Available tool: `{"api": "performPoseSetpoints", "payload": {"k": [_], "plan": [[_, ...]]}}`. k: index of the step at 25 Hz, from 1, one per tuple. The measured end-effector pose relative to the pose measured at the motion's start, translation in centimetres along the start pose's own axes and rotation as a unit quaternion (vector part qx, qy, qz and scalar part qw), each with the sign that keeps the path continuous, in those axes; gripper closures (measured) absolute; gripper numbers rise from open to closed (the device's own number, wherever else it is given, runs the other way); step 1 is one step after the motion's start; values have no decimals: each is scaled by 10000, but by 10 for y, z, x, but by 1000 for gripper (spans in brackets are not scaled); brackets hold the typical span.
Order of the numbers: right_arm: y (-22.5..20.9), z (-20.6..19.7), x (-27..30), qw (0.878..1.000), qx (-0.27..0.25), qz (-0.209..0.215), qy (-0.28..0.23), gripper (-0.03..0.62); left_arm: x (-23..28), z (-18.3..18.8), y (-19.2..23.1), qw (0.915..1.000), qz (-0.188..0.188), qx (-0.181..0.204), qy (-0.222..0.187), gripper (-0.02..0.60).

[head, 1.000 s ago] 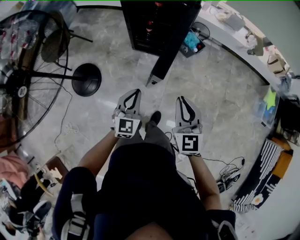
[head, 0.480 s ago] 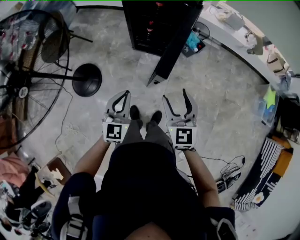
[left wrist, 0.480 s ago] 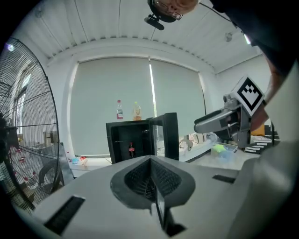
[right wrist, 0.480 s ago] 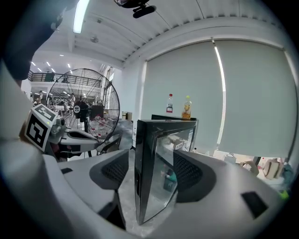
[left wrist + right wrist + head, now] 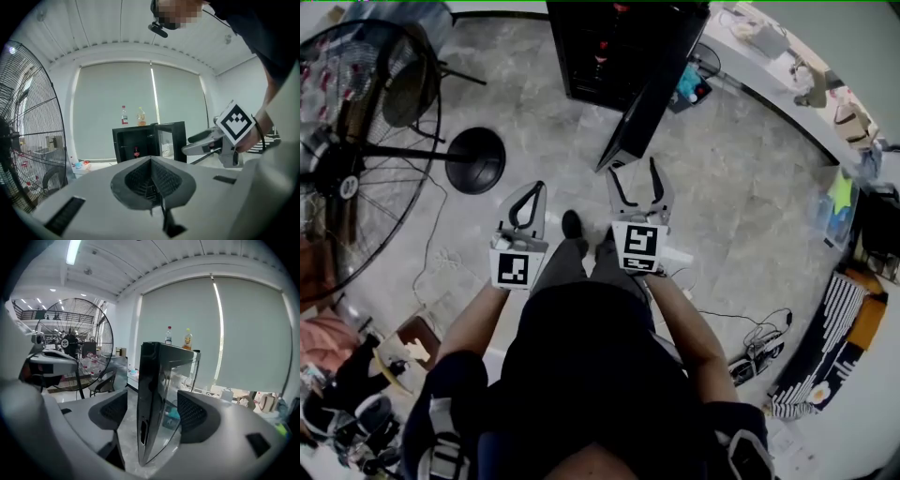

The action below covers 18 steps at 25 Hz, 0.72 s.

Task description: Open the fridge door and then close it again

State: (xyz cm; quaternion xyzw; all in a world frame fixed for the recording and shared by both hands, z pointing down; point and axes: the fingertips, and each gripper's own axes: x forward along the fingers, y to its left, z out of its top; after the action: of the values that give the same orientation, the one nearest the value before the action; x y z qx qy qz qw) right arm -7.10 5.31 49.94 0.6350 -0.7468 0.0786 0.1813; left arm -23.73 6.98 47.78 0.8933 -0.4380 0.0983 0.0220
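Observation:
The small black fridge (image 5: 600, 47) stands on the floor ahead of me, its glass door (image 5: 652, 94) swung out towards me. A red bottle shows inside it in the left gripper view (image 5: 136, 152). My right gripper (image 5: 633, 164) has just been opening its jaws and is open. In the right gripper view the door's free edge (image 5: 150, 399) stands between the two pads, touching neither. My left gripper (image 5: 532, 187) is shut and empty, left of the door and short of it. It points at the fridge (image 5: 136, 145).
A big floor fan (image 5: 356, 141) with a round black base (image 5: 474, 159) fills the left side. Cables trail over the marble floor. A cluttered counter (image 5: 787, 66) curves along the right. Two bottles (image 5: 124, 115) stand on top of the fridge.
The right gripper went from shut to wide open and moved forward and left onto the door's edge. The left gripper drew back and to the left, still shut.

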Motion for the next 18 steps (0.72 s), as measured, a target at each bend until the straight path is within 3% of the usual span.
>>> {"api": "performPoseSetpoints", "payload": {"k": [18], "plan": [[-10,5,58,9934,427,-1060,27,264,-9,16,32,9998,69,179,-95,559]]}}
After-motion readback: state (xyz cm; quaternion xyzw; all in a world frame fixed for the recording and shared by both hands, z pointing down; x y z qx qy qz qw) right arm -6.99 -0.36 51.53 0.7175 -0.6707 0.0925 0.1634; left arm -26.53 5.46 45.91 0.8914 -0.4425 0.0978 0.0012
